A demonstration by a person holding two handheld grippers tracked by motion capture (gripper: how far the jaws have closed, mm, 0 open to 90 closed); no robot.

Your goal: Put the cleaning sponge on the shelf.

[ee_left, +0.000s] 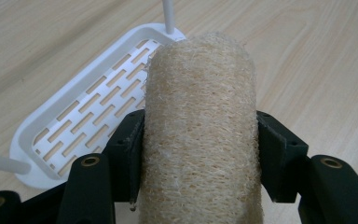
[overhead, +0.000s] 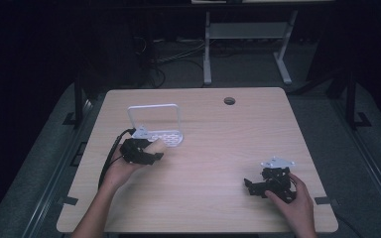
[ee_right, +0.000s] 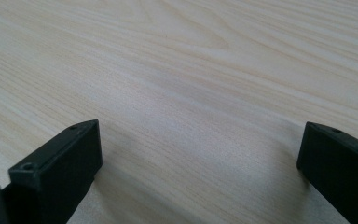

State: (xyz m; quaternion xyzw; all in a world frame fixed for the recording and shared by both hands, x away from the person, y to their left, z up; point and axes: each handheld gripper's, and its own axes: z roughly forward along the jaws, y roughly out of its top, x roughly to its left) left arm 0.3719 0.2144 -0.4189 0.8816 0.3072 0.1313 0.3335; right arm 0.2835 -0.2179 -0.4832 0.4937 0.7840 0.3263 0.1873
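Note:
My left gripper is shut on a beige loofah roll, which lies lengthwise between its two black jaws. In the high view the loofah roll pokes out at the near edge of a white slotted rack with a tall wire handle. The white slotted rack lies just beyond and left of the roll, on the table. My right gripper rests low on the table at the near right, held by a hand. Its jaws stand wide apart over bare wood, right gripper open with nothing between them.
The light wooden table has a round cable hole near its far edge. Beyond the table stands a white metal frame on a dark floor with cables.

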